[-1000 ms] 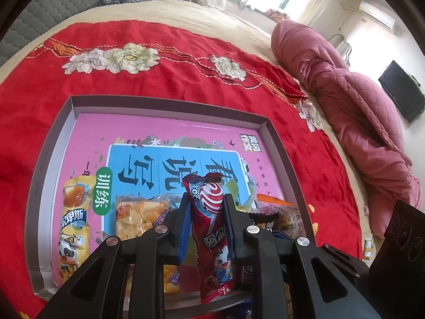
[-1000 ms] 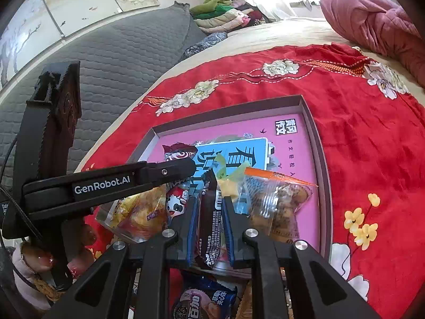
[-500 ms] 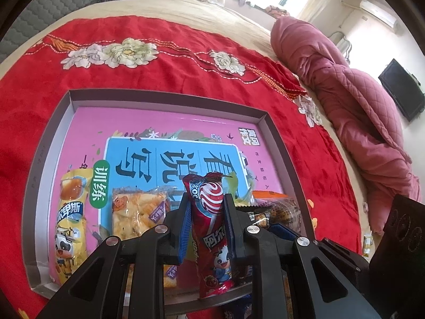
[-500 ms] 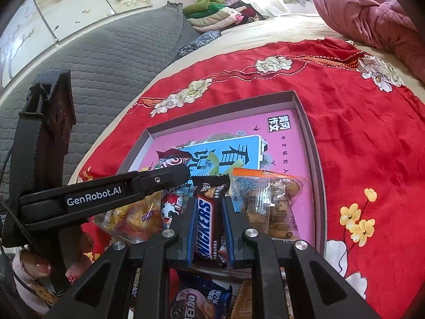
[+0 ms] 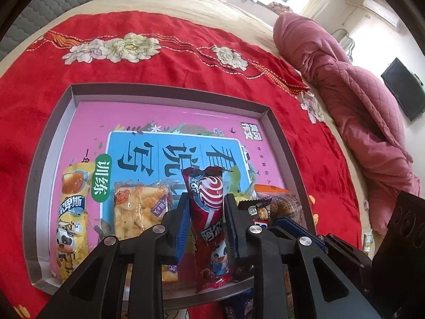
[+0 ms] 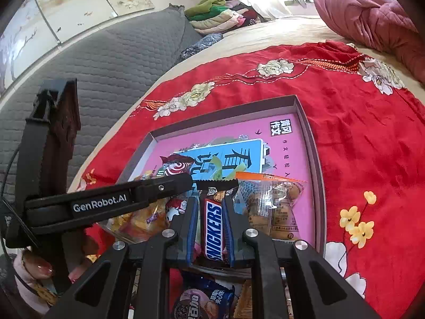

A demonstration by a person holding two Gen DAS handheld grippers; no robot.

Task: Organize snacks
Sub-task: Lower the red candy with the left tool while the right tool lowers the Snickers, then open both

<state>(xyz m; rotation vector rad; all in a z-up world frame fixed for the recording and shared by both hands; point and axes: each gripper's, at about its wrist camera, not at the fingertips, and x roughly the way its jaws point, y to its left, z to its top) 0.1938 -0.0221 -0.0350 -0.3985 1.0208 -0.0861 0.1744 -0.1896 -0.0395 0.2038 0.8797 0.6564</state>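
Over the tray's (image 5: 276,143) lower edge, the left gripper (image 5: 206,223), jaws just loosening, still pinches the red stick snack (image 5: 209,226); the right gripper (image 6: 211,228) pinches the Snickers bar (image 6: 213,231), ready for release.

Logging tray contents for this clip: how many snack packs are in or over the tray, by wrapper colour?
Red pack: 1
Brown Snickers bar: 1
Yellow pack: 1
Clear bags: 2
Green wrapper, partly hidden: 1
Total: 6
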